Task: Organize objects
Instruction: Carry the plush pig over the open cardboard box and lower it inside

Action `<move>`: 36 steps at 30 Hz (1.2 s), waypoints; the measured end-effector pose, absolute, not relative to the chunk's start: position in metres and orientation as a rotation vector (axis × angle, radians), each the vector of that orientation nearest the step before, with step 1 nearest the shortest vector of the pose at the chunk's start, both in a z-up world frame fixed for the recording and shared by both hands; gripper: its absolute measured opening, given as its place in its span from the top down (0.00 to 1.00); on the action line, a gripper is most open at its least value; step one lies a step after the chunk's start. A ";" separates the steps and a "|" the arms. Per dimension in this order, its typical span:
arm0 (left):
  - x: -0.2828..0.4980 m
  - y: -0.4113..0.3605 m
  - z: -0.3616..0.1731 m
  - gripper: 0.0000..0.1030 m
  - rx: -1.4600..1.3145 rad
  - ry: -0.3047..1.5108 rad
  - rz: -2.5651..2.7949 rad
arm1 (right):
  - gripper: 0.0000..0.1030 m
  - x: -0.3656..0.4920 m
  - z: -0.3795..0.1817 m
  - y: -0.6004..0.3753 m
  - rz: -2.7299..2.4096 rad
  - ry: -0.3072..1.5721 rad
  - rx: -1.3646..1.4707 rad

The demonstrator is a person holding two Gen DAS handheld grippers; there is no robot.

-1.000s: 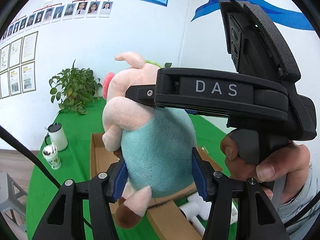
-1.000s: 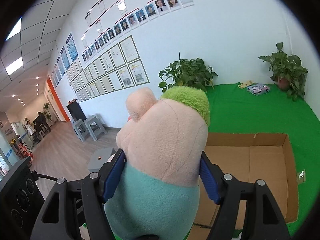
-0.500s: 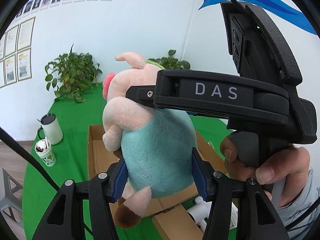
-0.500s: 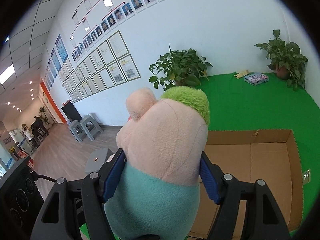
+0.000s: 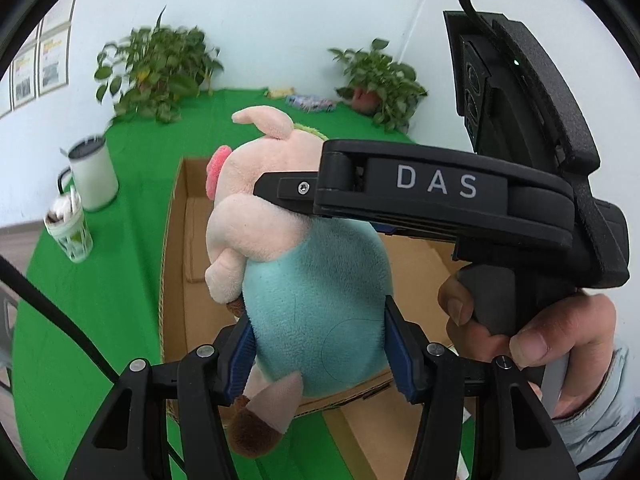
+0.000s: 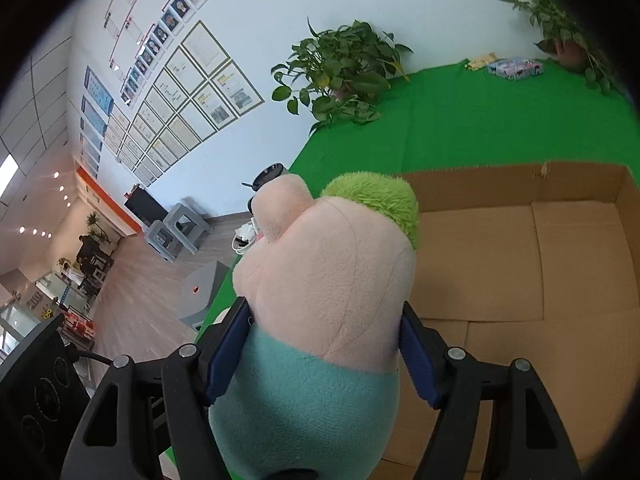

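Observation:
A plush pig (image 5: 316, 288) with a pink head, green tuft and teal body hangs over an open cardboard box (image 5: 188, 216). My left gripper (image 5: 318, 354) is shut on its teal belly, blue pads pressing both sides. From the side, the right gripper (image 6: 322, 356) is shut on the pig (image 6: 332, 272) where the head meets the body. In the left wrist view one of its black fingers (image 5: 280, 188) lies across the pig's neck, with a person's hand (image 5: 532, 332) on its handle. The box (image 6: 560, 264) shows a bare brown floor below and to the right of the pig.
The box stands on a green tablecloth (image 5: 100, 300). A white tumbler (image 5: 94, 178) and a glass cup (image 5: 70, 228) stand left of the box. Two potted plants (image 5: 156, 72) (image 5: 380, 84) and a small colourful box (image 5: 310, 102) are at the table's far edge. Grey stools (image 6: 180, 228) stand on the floor beyond.
Both grippers have sunk with the pig toward the box and tilted further down. The box looks larger and closer; the wall pictures have slid up and out of the left view.

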State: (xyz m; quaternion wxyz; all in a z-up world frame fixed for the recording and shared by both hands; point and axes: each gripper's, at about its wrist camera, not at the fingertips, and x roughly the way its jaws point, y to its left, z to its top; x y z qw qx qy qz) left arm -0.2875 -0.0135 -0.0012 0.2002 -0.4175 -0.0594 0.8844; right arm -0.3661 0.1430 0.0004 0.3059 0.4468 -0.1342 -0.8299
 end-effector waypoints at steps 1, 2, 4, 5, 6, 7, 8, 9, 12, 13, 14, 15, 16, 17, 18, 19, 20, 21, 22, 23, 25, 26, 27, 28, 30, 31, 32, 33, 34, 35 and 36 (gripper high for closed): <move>-0.291 -0.014 -0.011 0.47 -1.191 -0.169 2.466 | 0.32 -0.369 -0.009 0.144 -2.186 -0.370 1.207; -0.294 -0.015 -0.022 0.47 -1.212 -0.169 2.458 | 0.32 -0.371 -0.017 0.144 -2.175 -0.380 1.230; -0.304 -0.022 -0.044 0.47 -1.241 -0.181 2.441 | 0.32 -0.372 -0.030 0.144 -2.158 -0.380 1.266; -0.305 -0.022 -0.051 0.47 -1.251 -0.187 2.433 | 0.32 -0.373 -0.034 0.144 -2.155 -0.374 1.276; -0.308 -0.024 -0.058 0.47 -1.259 -0.193 2.427 | 0.32 -0.373 -0.038 0.143 -2.151 -0.371 1.286; -0.315 -0.028 -0.065 0.47 -1.265 -0.197 2.424 | 0.32 -0.374 -0.040 0.143 -2.145 -0.372 1.293; -0.318 -0.030 -0.068 0.47 -1.269 -0.198 2.427 | 0.32 -0.376 -0.042 0.142 -2.137 -0.377 1.296; -0.325 -0.035 -0.076 0.47 -1.270 -0.200 2.431 | 0.32 -0.376 -0.042 0.141 -2.130 -0.379 1.296; -0.330 -0.042 -0.080 0.47 -1.273 -0.209 2.438 | 0.32 -0.378 -0.042 0.139 -2.117 -0.373 1.292; -0.327 -0.042 -0.079 0.47 -1.278 -0.211 2.438 | 0.32 -0.379 -0.044 0.138 -2.114 -0.372 1.298; -0.327 -0.043 -0.081 0.47 -1.291 -0.216 2.434 | 0.32 -0.379 -0.046 0.137 -2.109 -0.371 1.312; -0.325 -0.043 -0.078 0.47 -1.307 -0.223 2.428 | 0.32 -0.380 -0.050 0.136 -2.102 -0.373 1.331; -0.326 -0.045 -0.082 0.45 -1.320 -0.229 2.426 | 0.32 -0.380 -0.054 0.135 -2.093 -0.378 1.342; -0.323 -0.044 -0.080 0.43 -1.331 -0.229 2.425 | 0.32 -0.382 -0.058 0.134 -2.085 -0.382 1.348; -0.322 -0.046 -0.082 0.42 -1.341 -0.226 2.429 | 0.32 -0.382 -0.063 0.134 -2.071 -0.391 1.356; -0.321 -0.048 -0.084 0.38 -1.346 -0.228 2.434 | 0.32 -0.383 -0.067 0.133 -2.063 -0.396 1.362; -0.320 -0.051 -0.084 0.39 -1.340 -0.237 2.440 | 0.32 -0.383 -0.071 0.133 -2.069 -0.385 1.367; -0.315 -0.053 -0.082 0.40 -1.322 -0.245 2.450 | 0.32 -0.383 -0.074 0.132 -2.093 -0.352 1.374; -0.311 -0.056 -0.078 0.40 -1.286 -0.248 2.466 | 0.32 -0.384 -0.078 0.130 -2.113 -0.320 1.384; -0.303 -0.058 -0.074 0.39 -1.244 -0.244 2.482 | 0.32 -0.387 -0.083 0.131 -2.091 -0.349 1.390; -0.299 -0.064 -0.069 0.38 -1.207 -0.238 2.508 | 0.32 -0.389 -0.086 0.133 -2.057 -0.391 1.393; -0.300 -0.067 -0.071 0.38 -1.223 -0.235 2.509 | 0.31 -0.390 -0.086 0.132 -2.039 -0.392 1.396; -0.304 -0.069 -0.076 0.38 -1.246 -0.234 2.502 | 0.31 -0.389 -0.087 0.129 -2.011 -0.388 1.400; -0.310 -0.071 -0.081 0.38 -1.269 -0.231 2.498 | 0.31 -0.387 -0.088 0.125 -1.977 -0.379 1.402; -0.311 -0.067 -0.089 0.38 -1.319 -0.220 2.494 | 0.29 -0.382 -0.087 0.119 -1.960 -0.354 1.391; -0.313 -0.066 -0.096 0.39 -1.339 -0.225 2.485 | 0.28 -0.381 -0.087 0.120 -1.976 -0.348 1.382; -0.314 -0.066 -0.101 0.38 -1.353 -0.241 2.480 | 0.26 -0.381 -0.087 0.119 -1.971 -0.364 1.388; -0.308 -0.063 -0.103 0.38 -1.354 -0.261 2.480 | 0.24 -0.382 -0.089 0.124 -1.960 -0.391 1.400; -0.309 -0.063 -0.105 0.39 -1.355 -0.276 2.475 | 0.23 -0.384 -0.090 0.127 -1.944 -0.412 1.409; -0.302 -0.060 -0.104 0.39 -1.357 -0.273 2.472 | 0.23 -0.385 -0.089 0.128 -1.931 -0.426 1.414; -0.299 -0.058 -0.104 0.41 -1.358 -0.263 2.478 | 0.23 -0.385 -0.089 0.133 -1.917 -0.437 1.419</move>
